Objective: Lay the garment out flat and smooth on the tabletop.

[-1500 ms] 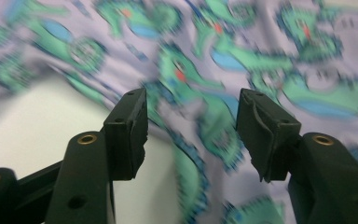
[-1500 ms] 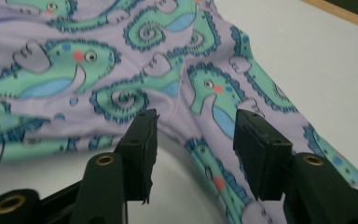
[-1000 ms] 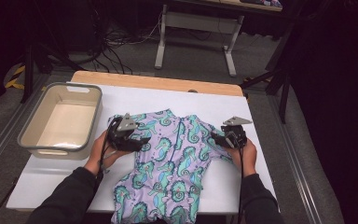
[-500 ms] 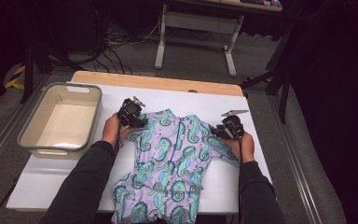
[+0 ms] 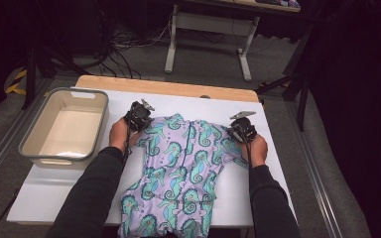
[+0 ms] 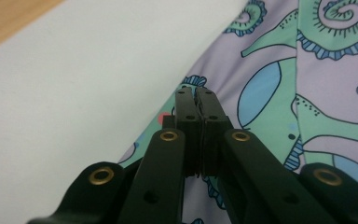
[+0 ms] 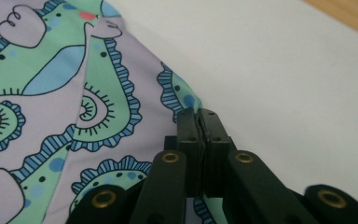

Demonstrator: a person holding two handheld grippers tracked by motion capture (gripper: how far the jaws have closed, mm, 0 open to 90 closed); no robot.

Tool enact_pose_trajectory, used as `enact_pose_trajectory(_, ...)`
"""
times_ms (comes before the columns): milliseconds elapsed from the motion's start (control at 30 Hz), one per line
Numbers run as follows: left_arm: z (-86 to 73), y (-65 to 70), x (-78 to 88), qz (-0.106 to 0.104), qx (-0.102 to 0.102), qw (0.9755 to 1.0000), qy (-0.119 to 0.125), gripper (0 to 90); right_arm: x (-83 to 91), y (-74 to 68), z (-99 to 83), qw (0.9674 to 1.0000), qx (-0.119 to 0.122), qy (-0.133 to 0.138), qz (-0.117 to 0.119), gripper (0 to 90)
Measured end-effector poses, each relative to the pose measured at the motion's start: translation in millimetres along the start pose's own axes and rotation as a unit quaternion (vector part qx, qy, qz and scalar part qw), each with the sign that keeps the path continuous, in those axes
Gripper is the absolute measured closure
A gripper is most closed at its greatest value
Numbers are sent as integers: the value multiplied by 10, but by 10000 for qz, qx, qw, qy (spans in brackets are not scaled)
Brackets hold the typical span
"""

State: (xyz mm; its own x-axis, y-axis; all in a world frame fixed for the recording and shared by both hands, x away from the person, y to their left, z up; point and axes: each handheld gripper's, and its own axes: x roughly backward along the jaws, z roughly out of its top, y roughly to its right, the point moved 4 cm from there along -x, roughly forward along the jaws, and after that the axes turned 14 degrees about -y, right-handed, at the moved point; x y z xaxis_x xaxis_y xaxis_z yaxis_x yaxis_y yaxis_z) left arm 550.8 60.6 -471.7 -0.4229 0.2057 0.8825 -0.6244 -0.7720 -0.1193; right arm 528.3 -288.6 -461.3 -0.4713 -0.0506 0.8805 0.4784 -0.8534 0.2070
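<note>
Since a second ago both grippers have been carried away from the person, out to the upper corners of the seahorse-print garment (image 5: 181, 168), and their jaws have just been closing. The left gripper (image 5: 140, 115) is now set at the garment's upper left edge, the right gripper (image 5: 241, 130) at its upper right edge, with the fabric spread flat between them on the white table cover (image 5: 54, 198). In the left gripper view the jaws of the left gripper (image 6: 196, 95) are seen pressed together at the cloth's border, where purple fabric meets white cover; in the right gripper view the right gripper (image 7: 198, 114) is likewise clamped at the hem. Whether cloth is pinched between either pair cannot be told. A grey tub (image 5: 34, 151) is seen well apart, on the left of the table.
</note>
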Motion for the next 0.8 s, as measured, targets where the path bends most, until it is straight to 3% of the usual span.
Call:
enact_pose_trajectory(100,34,-84,34,283,135,9994,147,895,10,28,106,9998,-92,136,-123,889)
enact_pose_trajectory(300,18,-204,55,450,353,9981,212,894,-15,19,316,9994,-86,220,-249,893)
enact_pose_trajectory(433,-2,-266,48,679,539,9960,212,894,-52,-41,428,9991,-24,239,-352,892)
enact_pose_trajectory(567,-6,-275,35,692,617,9954,259,883,-88,-86,488,9989,-20,250,-408,879)
enact_pose_trajectory(633,2,-266,54,812,652,9941,304,866,-97,-108,496,9985,12,219,-509,772)
enact_pose_trajectory(700,3,-251,91,686,725,9943,385,780,-76,-126,489,9988,14,252,-429,730)
enact_pose_trajectory(800,5,-198,136,550,715,9948,477,774,-2,-138,452,9984,-78,428,-372,700)
